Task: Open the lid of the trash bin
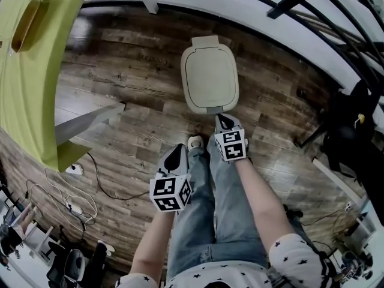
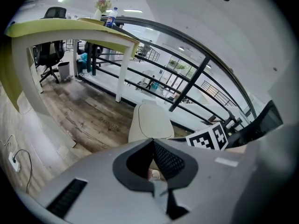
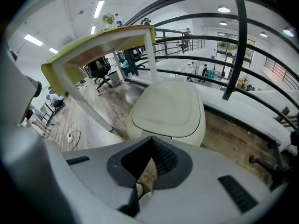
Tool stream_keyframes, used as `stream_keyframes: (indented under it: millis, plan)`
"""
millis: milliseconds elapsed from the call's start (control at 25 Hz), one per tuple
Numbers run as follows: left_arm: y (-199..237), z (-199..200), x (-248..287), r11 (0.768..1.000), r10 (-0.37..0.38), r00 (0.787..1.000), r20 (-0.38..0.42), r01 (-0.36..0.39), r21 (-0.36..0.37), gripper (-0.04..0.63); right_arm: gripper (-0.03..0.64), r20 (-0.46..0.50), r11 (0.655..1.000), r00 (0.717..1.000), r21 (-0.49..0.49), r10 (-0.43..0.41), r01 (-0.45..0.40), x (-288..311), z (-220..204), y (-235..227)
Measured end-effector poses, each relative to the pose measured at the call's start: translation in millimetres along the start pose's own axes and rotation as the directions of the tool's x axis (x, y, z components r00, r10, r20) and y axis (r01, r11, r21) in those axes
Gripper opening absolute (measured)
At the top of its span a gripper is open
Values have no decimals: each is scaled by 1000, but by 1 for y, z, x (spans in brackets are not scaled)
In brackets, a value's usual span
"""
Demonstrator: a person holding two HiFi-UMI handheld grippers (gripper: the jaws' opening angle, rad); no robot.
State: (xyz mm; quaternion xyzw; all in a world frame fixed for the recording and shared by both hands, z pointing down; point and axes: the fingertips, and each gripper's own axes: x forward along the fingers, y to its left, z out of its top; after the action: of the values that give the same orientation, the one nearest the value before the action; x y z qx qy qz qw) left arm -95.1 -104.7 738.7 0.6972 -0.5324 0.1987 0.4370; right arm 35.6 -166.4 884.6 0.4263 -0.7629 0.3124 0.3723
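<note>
Desk [image 1: 30, 83], yellow-green top, at the far left of the head view. The left gripper view alone shows a bottle [image 2: 111, 17] standing upright on it and an office chair [image 2: 51, 55] beyond it. A cable [image 1: 96, 179] trails over the wood floor [image 1: 132, 59] below the desk edge.

Left gripper [image 1: 177, 152]: fingers closed tip to tip and gripping nothing, read in its own view [image 2: 153, 141]. It hangs over the person's leg, well short of the bin. That view also catches the right gripper's marker cube [image 2: 210, 136].

Trash bin [image 1: 210, 77]: cream, standing on the floor at centre top. The lid [image 1: 210, 71] is down flat, so the contents are hidden. Seen smaller in the left gripper view [image 2: 149, 122], it fills the middle of the right gripper view [image 3: 168, 108].

Right gripper [image 1: 224, 120]: fingers pressed together and holding nothing [image 3: 152, 139]. The tips are just beside the bin's front edge; whether they touch it cannot be told.

Open floor lies left of the bin as far as the desk. A dark railing [image 1: 300, 11] on a white ledge runs close behind the bin and to its right.
</note>
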Motion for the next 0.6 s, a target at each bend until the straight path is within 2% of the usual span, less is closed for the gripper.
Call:
stream_keyframes:
  millis: [600]
  plan:
    - [3, -7, 12, 1000, -11, 1000, -22, 11, -3, 11, -6, -66, 1000, 998, 23, -2, 4, 27, -12, 1]
